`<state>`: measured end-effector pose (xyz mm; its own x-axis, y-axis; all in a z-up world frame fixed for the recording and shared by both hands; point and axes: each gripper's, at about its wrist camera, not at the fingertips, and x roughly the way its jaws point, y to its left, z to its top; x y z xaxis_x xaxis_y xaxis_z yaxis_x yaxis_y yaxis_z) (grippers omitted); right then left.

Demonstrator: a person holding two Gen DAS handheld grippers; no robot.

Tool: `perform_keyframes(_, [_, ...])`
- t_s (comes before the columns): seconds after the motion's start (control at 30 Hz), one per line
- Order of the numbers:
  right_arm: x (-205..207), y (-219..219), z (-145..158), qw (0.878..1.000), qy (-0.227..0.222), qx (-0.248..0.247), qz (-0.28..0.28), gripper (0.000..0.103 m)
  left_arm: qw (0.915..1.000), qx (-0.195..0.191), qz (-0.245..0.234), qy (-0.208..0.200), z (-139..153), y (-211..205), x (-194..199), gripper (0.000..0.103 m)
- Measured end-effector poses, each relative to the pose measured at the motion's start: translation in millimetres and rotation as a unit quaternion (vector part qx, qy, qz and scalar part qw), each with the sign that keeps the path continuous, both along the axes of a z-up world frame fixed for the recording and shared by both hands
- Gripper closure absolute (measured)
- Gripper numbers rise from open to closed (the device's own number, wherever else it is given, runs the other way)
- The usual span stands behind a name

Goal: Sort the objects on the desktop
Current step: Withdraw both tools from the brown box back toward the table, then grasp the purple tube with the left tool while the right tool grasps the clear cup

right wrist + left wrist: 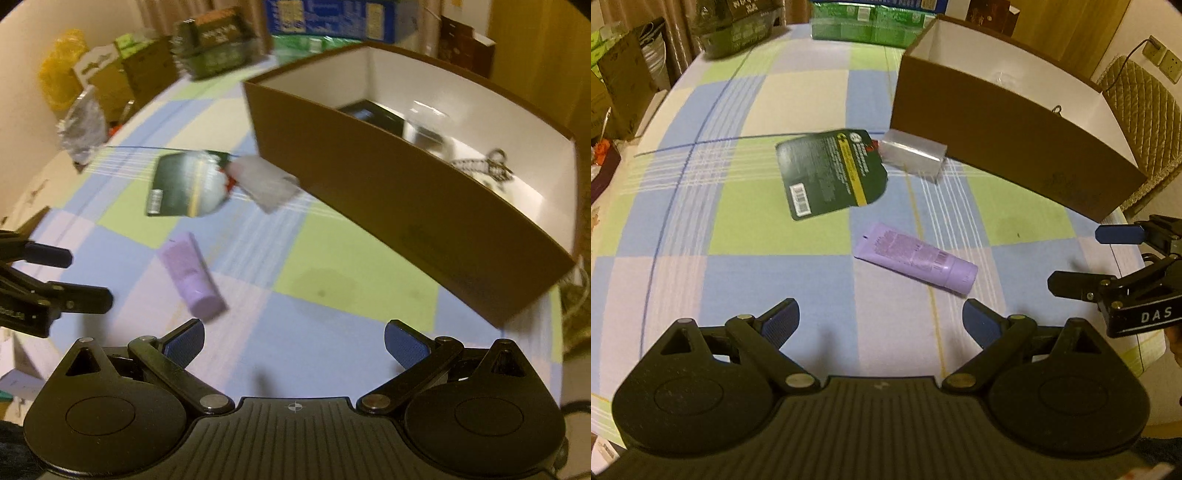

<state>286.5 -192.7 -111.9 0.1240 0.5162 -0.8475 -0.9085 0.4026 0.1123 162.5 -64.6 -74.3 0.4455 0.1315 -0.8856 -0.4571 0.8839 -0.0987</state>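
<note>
1. Left claw point(881, 319): spread wide, empty, low above the cloth point(757, 229), aimed at the tube point(916, 259) just ahead.
2. Right claw point(293, 341): likewise spread and empty, hovering near the box point(406, 206); seen from the left camera at the right edge, apart from the tube.
3. Box: brown, white inside, far right of the table, already holding dark items.
4. Green card point(831, 173): flat at mid-table, touching the silver packet point(912, 155).
5. Packet: against the box wall.
6. Tube: purple, lying flat, nearest the claws.
</note>
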Motion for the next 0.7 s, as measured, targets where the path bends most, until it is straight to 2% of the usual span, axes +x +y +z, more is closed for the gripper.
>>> perform_keyframes(0.33, [26.7, -10.1, -20.2, 0.999, 0.000, -0.020, -0.045, 0.002, 0.9997, -0.026, 0.003, 0.002, -22.8, -11.9, 30.1, 0.010])
perform_keyframes(0.5, [39.7, -11.1, -25.4, 0.998, 0.005, -0.017, -0.060, 0.002, 0.9990, -0.038, 0.023, -0.004, -32.4, -10.2, 47.3, 0.011])
perform_keyframes(0.63, [48.3, -9.7, -28.1, 0.998, 0.010, -0.015, -0.064, 0.002, 0.9990, -0.028, 0.033, -0.009, -38.5, -7.4, 62.4, 0.013])
perform_keyframes(0.7, [50.3, -8.9, -29.1, 0.998, 0.012, -0.015, -0.063, 0.002, 0.9992, -0.019, 0.036, -0.001, -44.1, -6.1, 70.5, 0.018])
